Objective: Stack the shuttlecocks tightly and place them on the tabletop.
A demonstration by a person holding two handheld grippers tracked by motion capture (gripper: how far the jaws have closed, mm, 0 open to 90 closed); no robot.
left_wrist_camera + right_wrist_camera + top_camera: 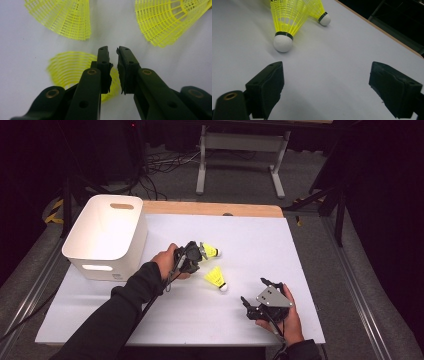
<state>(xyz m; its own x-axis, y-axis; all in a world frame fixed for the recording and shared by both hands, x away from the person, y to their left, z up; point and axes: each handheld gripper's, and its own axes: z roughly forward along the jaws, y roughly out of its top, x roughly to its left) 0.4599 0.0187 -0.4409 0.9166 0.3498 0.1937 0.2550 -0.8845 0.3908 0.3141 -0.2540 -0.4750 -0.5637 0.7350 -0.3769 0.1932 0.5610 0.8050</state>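
Three yellow shuttlecocks lie on the white table. In the left gripper view, one mesh skirt lies under my left gripper, open end toward the camera, its rim at the narrow gap between the pads, which do not press it. Two more skirts lie beyond, one on the left and one on the right. From above, the left gripper points right at one shuttlecock; another lies nearer. My right gripper rests wide open and empty, facing a white cork.
A white plastic bin with handle slots stands at the table's left. The wooden table edge runs along the far side. Bare white surface stretches right of the shuttlecocks. A metal stand and cables lie on the floor beyond.
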